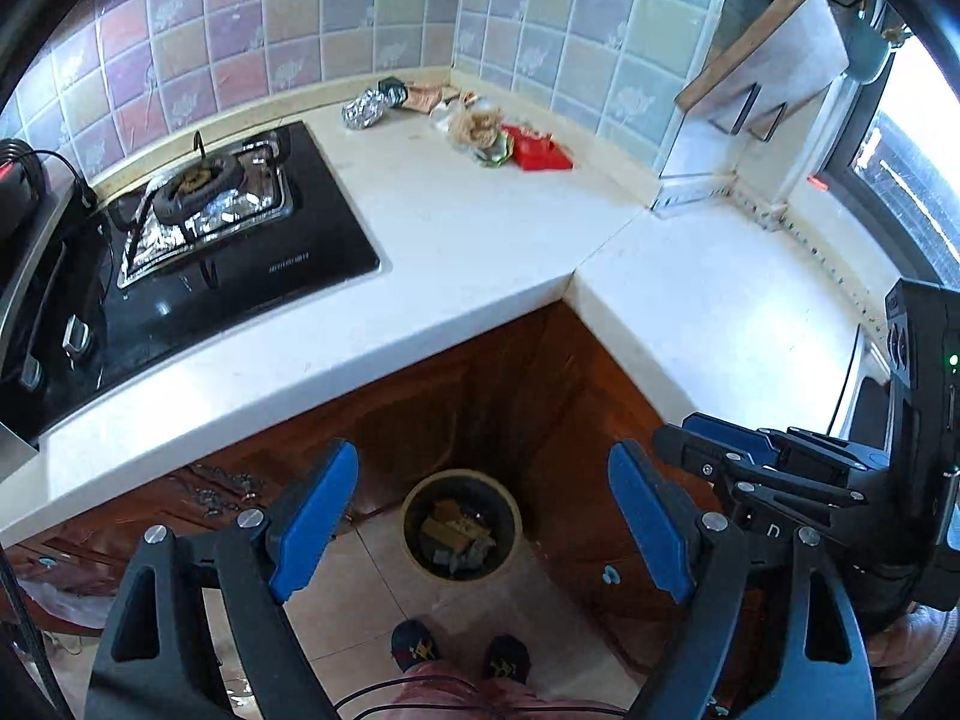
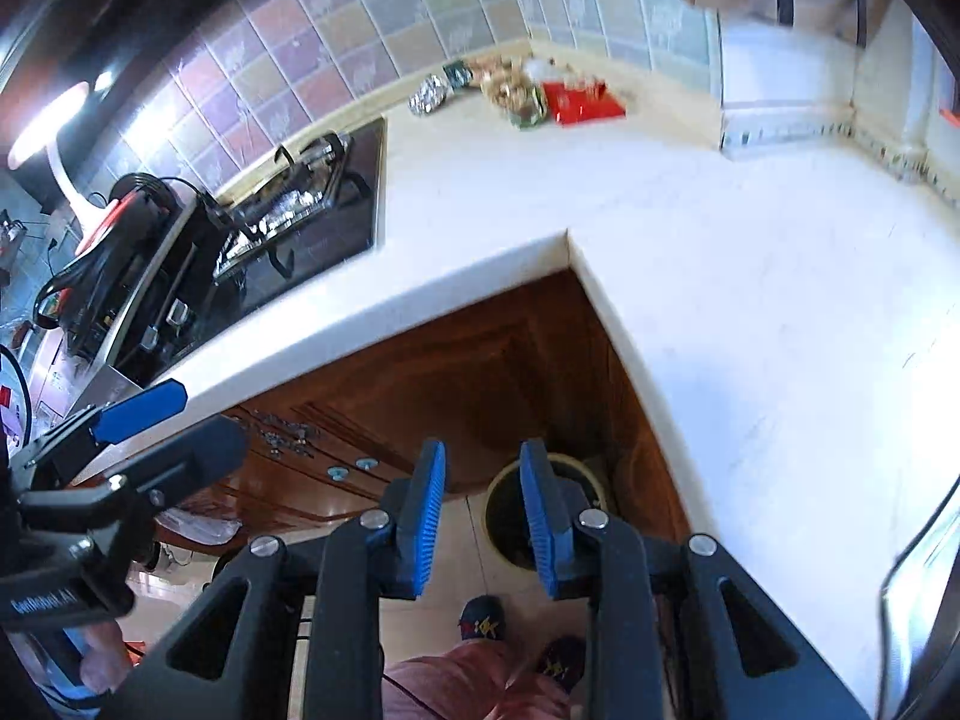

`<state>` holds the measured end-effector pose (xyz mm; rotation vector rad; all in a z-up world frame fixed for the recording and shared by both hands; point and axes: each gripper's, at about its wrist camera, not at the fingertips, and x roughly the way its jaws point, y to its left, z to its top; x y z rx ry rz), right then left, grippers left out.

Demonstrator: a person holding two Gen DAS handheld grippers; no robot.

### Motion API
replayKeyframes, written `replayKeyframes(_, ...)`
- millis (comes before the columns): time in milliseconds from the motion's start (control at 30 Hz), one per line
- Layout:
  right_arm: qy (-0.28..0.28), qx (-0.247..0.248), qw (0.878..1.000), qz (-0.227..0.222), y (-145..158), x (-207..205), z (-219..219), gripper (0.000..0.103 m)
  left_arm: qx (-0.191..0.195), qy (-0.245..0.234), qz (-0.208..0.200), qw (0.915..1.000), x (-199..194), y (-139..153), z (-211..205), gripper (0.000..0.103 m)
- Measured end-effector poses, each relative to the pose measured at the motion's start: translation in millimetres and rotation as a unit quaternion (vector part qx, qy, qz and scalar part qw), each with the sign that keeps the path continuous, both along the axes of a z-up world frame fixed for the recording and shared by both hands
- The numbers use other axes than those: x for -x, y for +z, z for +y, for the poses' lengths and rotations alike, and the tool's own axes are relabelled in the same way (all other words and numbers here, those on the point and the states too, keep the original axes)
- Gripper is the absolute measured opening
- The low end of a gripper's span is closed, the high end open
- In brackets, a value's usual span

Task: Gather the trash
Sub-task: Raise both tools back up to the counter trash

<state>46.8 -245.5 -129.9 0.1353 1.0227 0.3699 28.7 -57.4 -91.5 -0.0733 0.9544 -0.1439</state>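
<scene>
With the left gripper [image 1: 483,531] wide and the right gripper [image 2: 483,525] narrowly parted, both empty, reach to the white stone countertop's [image 1: 480,240] back corner and pinch the crumpled silver foil ball [image 1: 363,110] squarely.

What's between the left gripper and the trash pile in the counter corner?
Nothing visible. Bare counter runs from the left gripper to the trash pile; the stove sits off to the side. Its fingers hold nothing.

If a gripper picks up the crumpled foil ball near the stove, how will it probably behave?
The foil ball looks hollow and crinkled, so probably light and easily crushed. Its rounded shape may roll if pushed on the smooth countertop.
</scene>
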Motion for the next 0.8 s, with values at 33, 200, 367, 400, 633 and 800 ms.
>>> replayKeyframes(33,-0.001,0.001,1.000,-0.007,5.2,-0.6,-2.1,0.026,0.002,0.000,-0.004,1.0000,0.2,3.2,-1.1,0.085)
replayKeyframes(200,-0.001,0.001,0.999,-0.032,25.0,-5.6,-10.0,0.026,0.003,-0.002,-0.023,0.9997,-5.5,30.7,-6.9,0.085)
replayKeyframes(367,0.003,0.004,0.998,-0.055,42.4,-18.4,-13.4,0.027,0.018,-0.005,-0.040,0.9990,-21.0,56.0,-7.4,0.085)
replayKeyframes(400,0.002,0.006,0.998,-0.057,44.5,-21.3,-11.4,0.027,0.021,-0.005,-0.041,0.9989,-25.4,58.8,-6.1,0.085)
replayKeyframes(633,-0.015,0.017,0.998,-0.059,53.7,-72.2,-2.1,0.027,0.037,-0.017,-0.039,0.9984,-97.4,77.8,7.6,0.085)
replayKeyframes(800,-0.042,0.044,0.996,-0.062,58.0,-130.9,9.5,0.027,0.047,-0.032,-0.030,0.9979,-182.8,80.9,17.7,0.085)
